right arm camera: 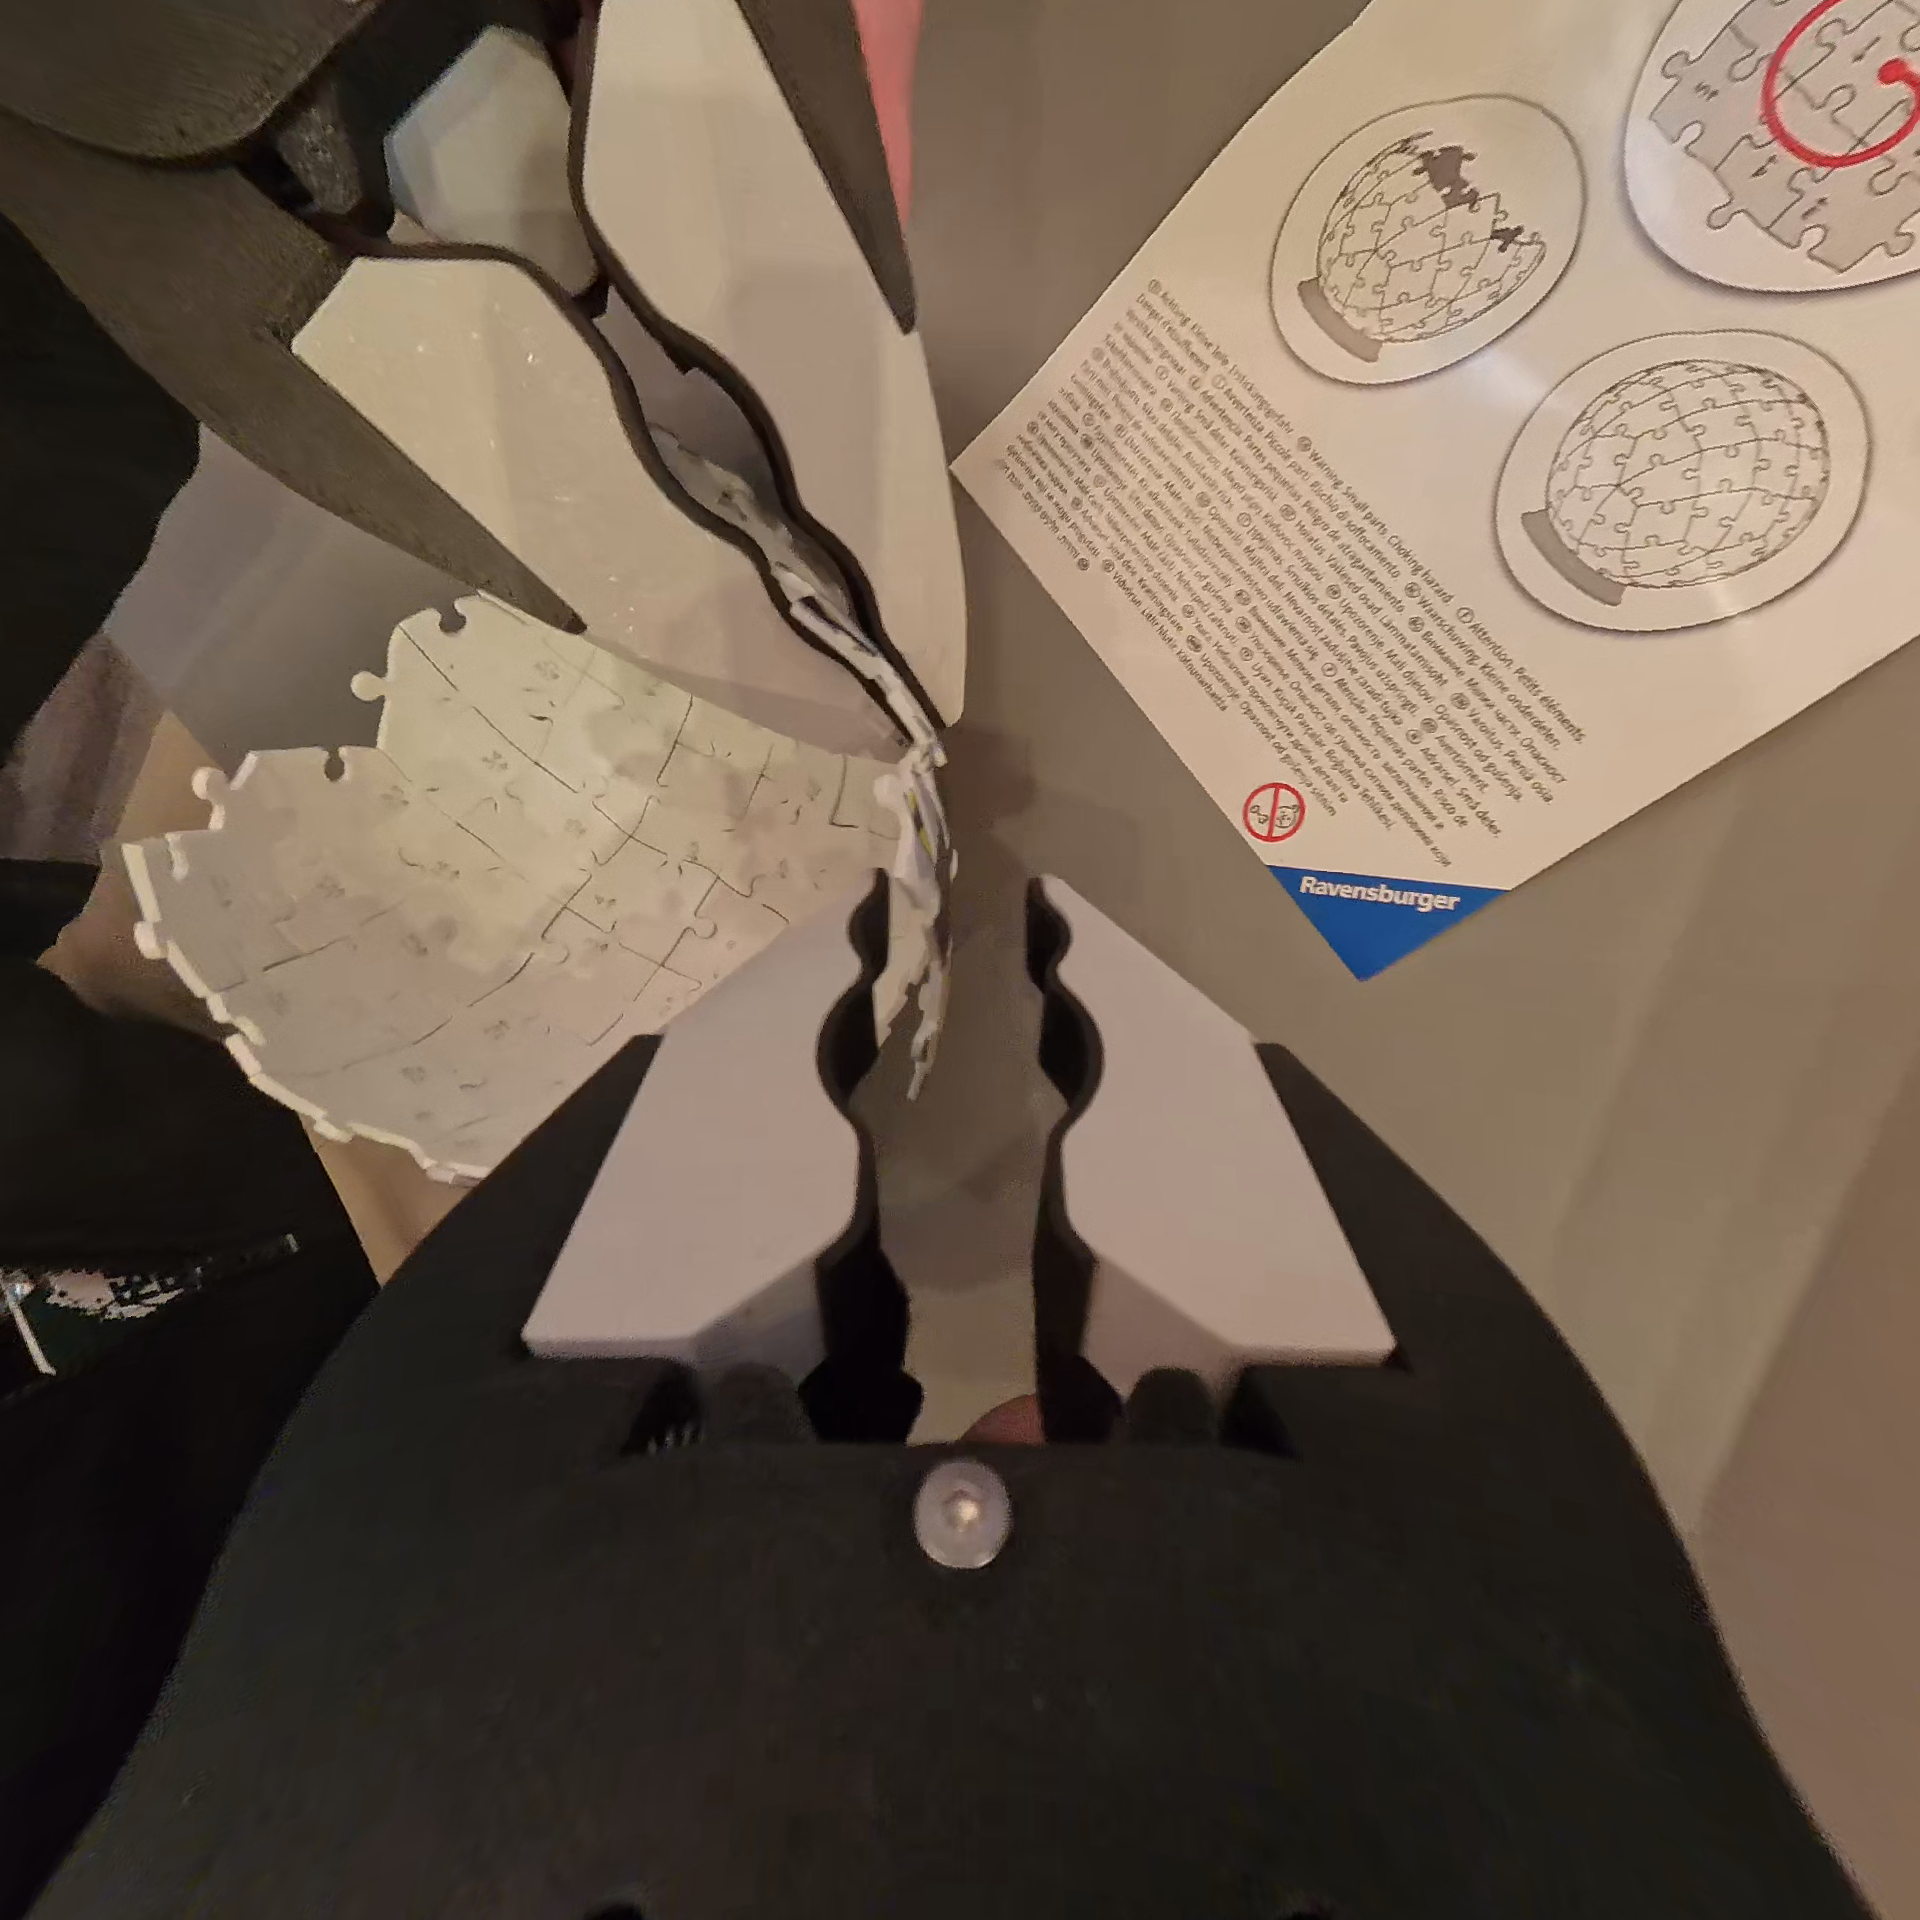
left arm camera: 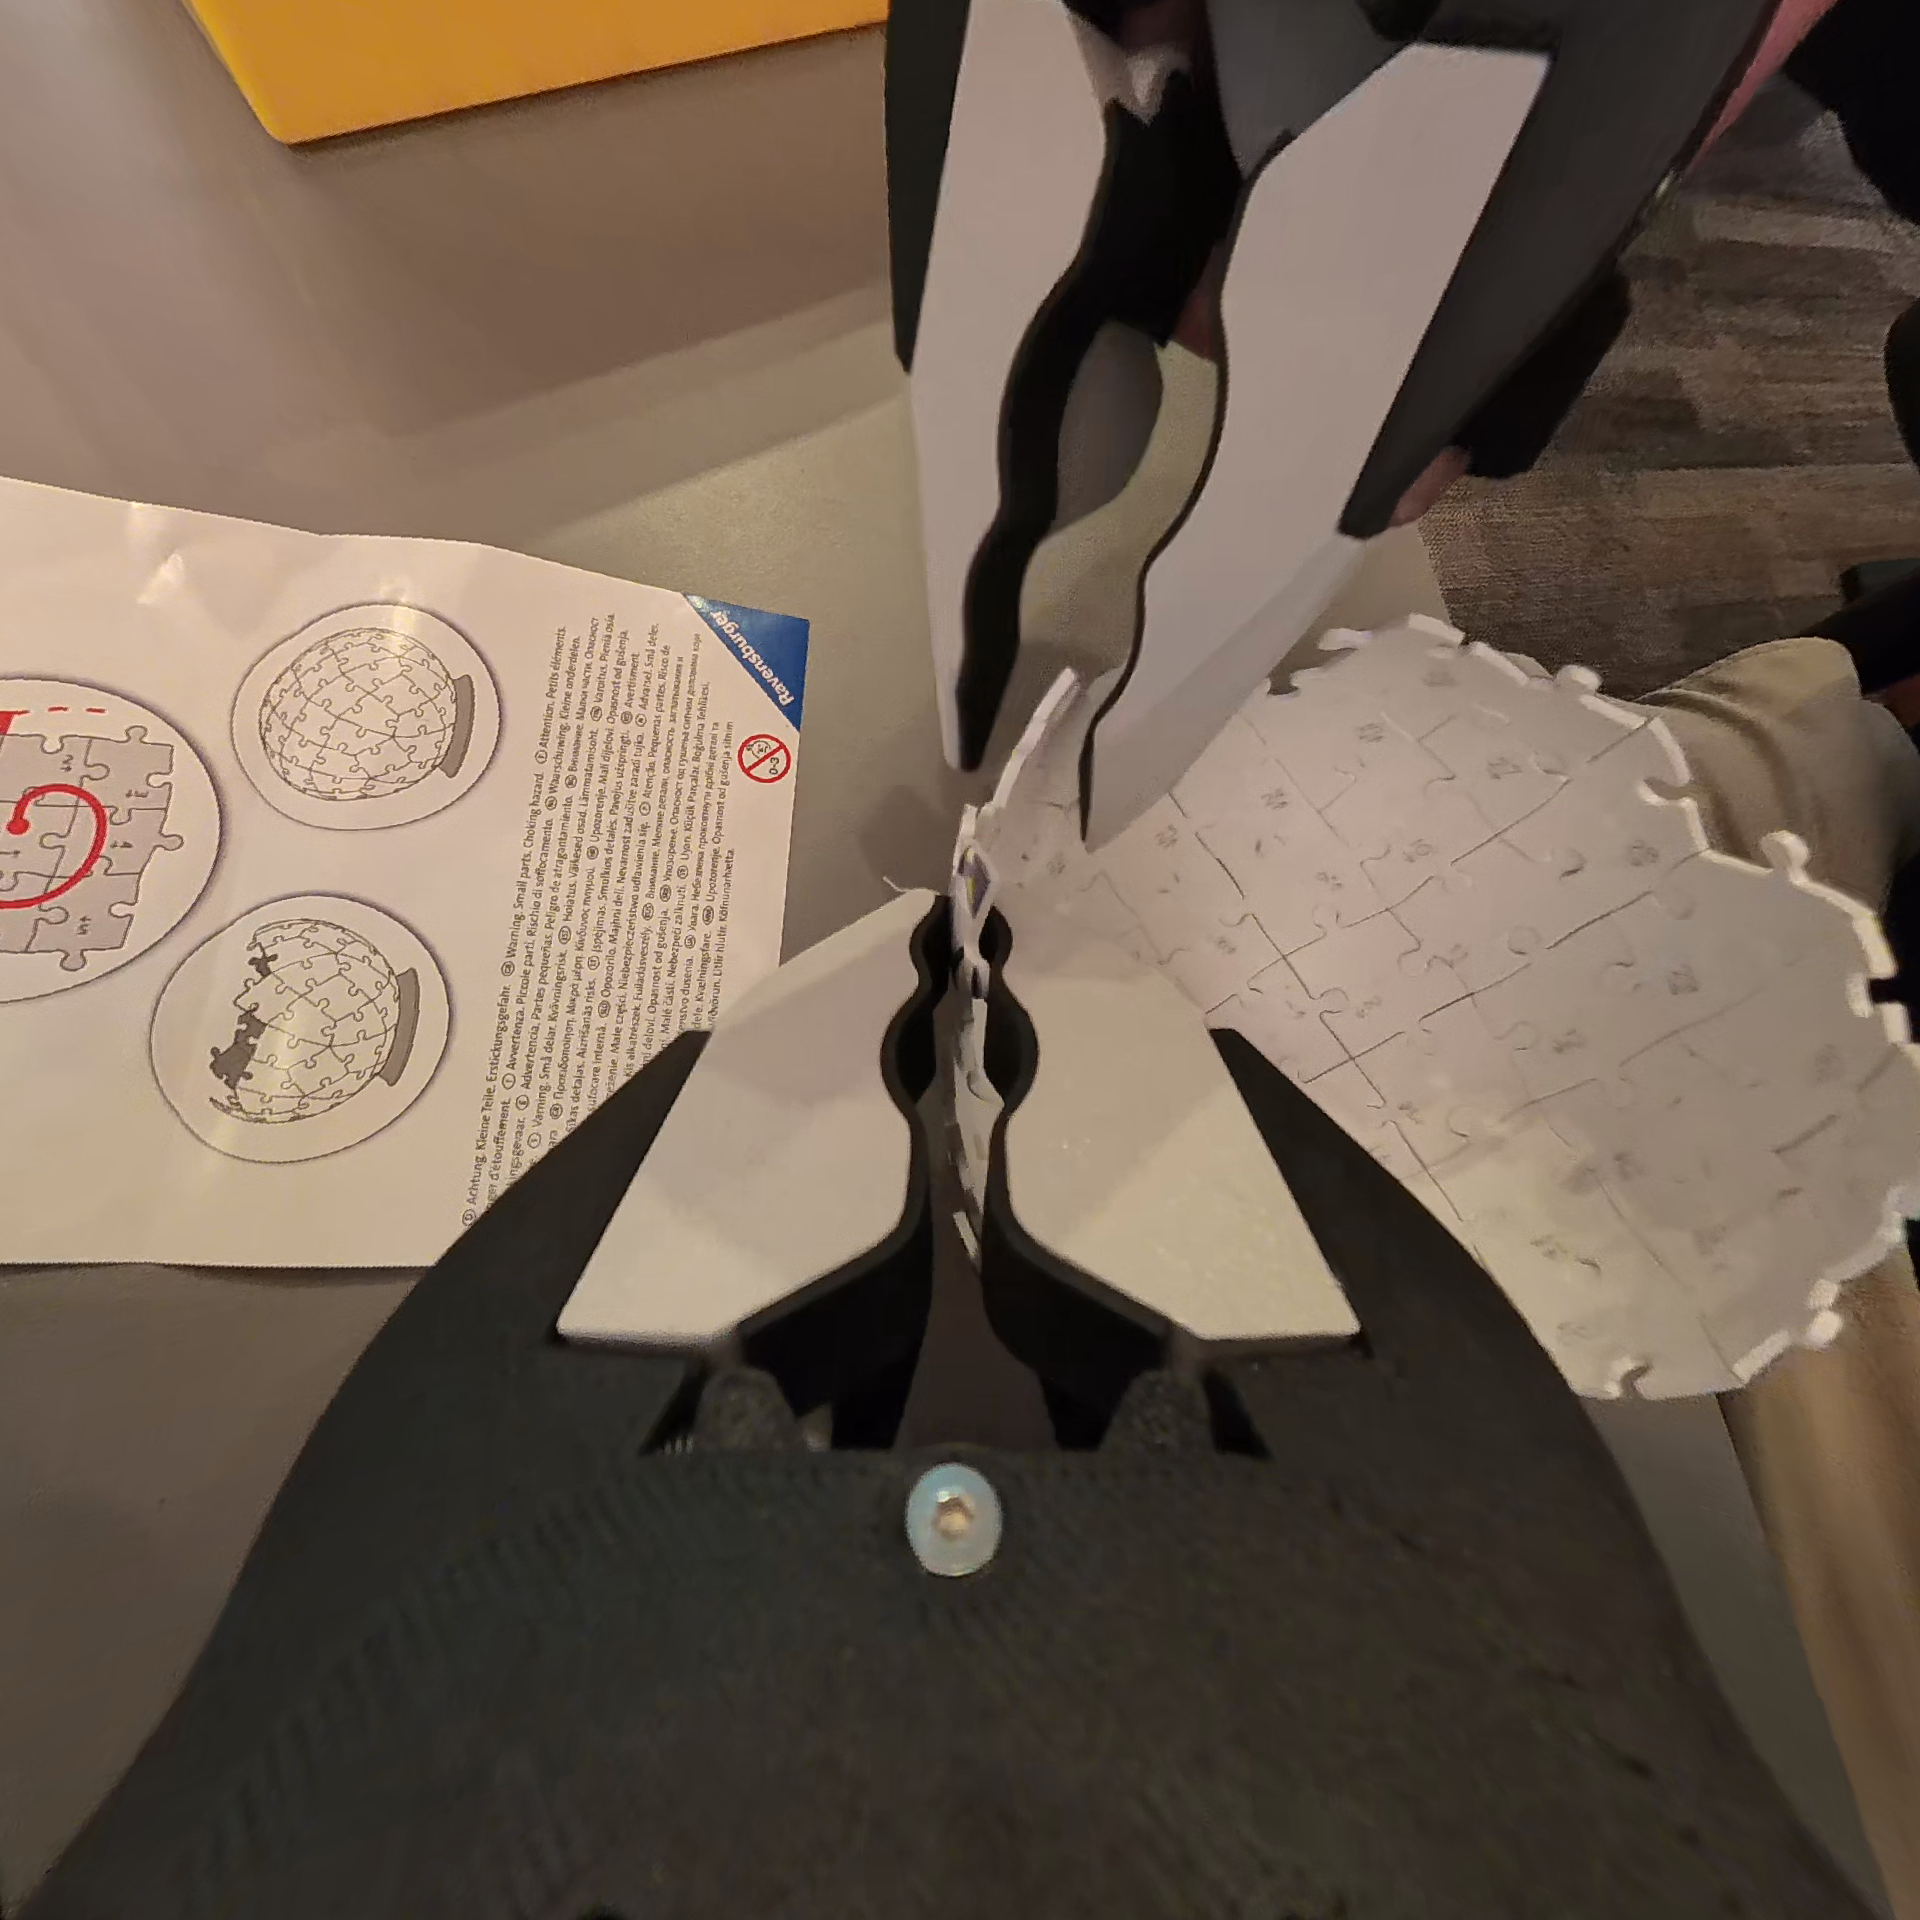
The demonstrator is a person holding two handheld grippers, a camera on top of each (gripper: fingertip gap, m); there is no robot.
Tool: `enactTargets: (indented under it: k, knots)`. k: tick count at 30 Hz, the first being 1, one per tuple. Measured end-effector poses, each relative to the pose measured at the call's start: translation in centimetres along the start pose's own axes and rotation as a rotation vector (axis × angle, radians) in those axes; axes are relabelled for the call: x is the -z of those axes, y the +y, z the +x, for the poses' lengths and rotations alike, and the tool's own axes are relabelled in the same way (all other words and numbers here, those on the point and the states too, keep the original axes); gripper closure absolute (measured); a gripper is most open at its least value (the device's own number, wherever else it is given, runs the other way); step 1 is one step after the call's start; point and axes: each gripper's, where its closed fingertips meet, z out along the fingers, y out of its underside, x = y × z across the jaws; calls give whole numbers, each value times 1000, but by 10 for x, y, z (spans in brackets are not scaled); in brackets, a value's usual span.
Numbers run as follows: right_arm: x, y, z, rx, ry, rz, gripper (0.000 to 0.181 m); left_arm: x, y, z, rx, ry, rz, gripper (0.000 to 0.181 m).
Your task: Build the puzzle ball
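Between its closed fingers, the left gripper (left arm camera: pixel 961 914) pinches the rim of the half-built puzzle ball (left arm camera: pixel 1558 1039), held just above the grey table (left arm camera: pixel 520 343). The right gripper (right arm camera: pixel 956 894) straddles that rim, fingers narrowly parted and gripping nothing. Best to keep the left clamp steady and close the right gently. Beyond lies the instruction sheet (left arm camera: pixel 416 883).

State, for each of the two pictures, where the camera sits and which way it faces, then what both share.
Left wrist view: sits on the left hand-held gripper, looking along its fingers, shut on the puzzle ball shell; the right hand-held gripper enters from above.
Right wrist view: sits on the right hand-held gripper, open at the shell's edge; the left one closes from upper left.
Shared: shell, instruction leaflet, grey table.
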Motion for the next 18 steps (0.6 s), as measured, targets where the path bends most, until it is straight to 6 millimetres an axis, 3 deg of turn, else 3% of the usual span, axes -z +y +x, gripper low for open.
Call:
enactTargets:
  k: [7,11,18]
  knots:
    - [15,5,1,-25,6,17,157,5,3,-2,24,-72,10,178]
    - [14,12,4,-49,8,4,159,8,4,-3,34,-131,19,178]
    - [17,3,1,-68,-12,28,156,13,-1,2,10,-243,33,178]
